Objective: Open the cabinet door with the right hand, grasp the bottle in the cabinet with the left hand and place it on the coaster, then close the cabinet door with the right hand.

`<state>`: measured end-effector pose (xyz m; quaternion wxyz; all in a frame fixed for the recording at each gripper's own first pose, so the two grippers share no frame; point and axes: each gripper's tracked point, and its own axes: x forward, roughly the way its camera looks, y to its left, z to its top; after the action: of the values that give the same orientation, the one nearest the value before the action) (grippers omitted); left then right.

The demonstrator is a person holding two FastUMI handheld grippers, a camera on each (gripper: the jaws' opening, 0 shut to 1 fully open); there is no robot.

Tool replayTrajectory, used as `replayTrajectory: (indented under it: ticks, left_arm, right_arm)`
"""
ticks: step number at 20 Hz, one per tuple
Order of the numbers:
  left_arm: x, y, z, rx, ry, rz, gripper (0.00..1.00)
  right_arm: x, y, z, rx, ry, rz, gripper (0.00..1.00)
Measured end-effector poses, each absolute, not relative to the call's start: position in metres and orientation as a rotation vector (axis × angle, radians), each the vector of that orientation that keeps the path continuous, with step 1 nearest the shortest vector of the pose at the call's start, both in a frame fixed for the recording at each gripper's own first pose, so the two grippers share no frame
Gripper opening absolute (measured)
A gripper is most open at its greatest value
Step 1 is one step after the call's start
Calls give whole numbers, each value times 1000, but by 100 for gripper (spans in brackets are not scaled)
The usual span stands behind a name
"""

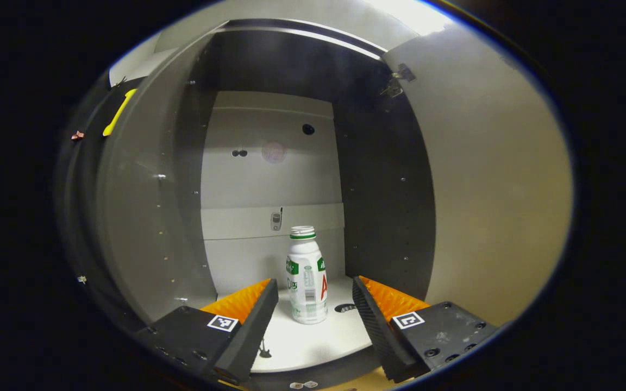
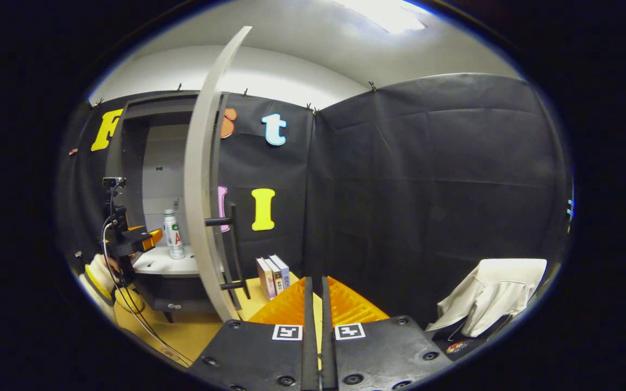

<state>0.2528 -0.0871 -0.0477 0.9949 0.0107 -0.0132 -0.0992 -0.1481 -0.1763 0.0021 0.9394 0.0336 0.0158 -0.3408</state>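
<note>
Between the left gripper [image 1: 313, 309] jaws, which stand wide apart and hold nothing, one bottle [image 1: 306, 276] stands upright a little way ahead. It does not touch either finger. The bottle is white with a green band under its cap, and it sits on the white shelf [image 1: 318, 339] inside the cabinet [image 1: 269, 163]. The cabinet has dark side walls and a pale back. Its one door [image 1: 487, 190] is swung open past the right jaw.

The right gripper [image 2: 317, 304] has its jaws pressed close together with nothing between them. Ahead and to the left of these jaws is the open door [image 2: 200, 184], seen from its edge, with one dark handle [image 2: 231, 247] on it. Past the door, the bottle [image 2: 173, 234] stands on the shelf, and the left gripper [image 2: 147, 236] is just beside it, held by a hand [image 2: 107, 266] in a sleeve.

The right gripper view also shows three books [image 2: 272, 274] standing on the yellow table [image 2: 193, 331], the black cloth wall [image 2: 432, 190], and one white cloth [image 2: 489, 301] lying off to the right.
</note>
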Motion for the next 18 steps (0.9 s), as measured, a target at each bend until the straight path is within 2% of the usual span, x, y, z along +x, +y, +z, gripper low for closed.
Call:
replayTrajectory:
  ticks: [3,4,5,12,15,16,17,18]
  left_arm:
    - [286,-91,-50,20,-27,-169,87]
    - [296,-94,-50,23,-26,-167,90]
    - [305,-95,-53,29,-23,-162,87]
    - [354,-103,-73,59,16,-103,87]
    - [370,-101,-78,79,17,-76,91]
    - [370,-104,-79,69,19,-94,87]
    - [368,-106,-77,47,11,-111,89]
    - [368,-109,-77,29,21,-131,77]
  right_arm:
    - [-134,-207,15,96,-13,-718,7]
    - [-129,-219,16,103,-22,-722,7]
    - [-125,-228,16,110,-29,-724,7]
    - [-95,-266,6,133,4,-714,7]
    - [-90,-274,6,136,6,-708,7]
    - [-89,-276,5,138,9,-709,7]
    - [-89,-277,4,139,13,-709,7]
    - [-88,-276,3,138,16,-706,7]
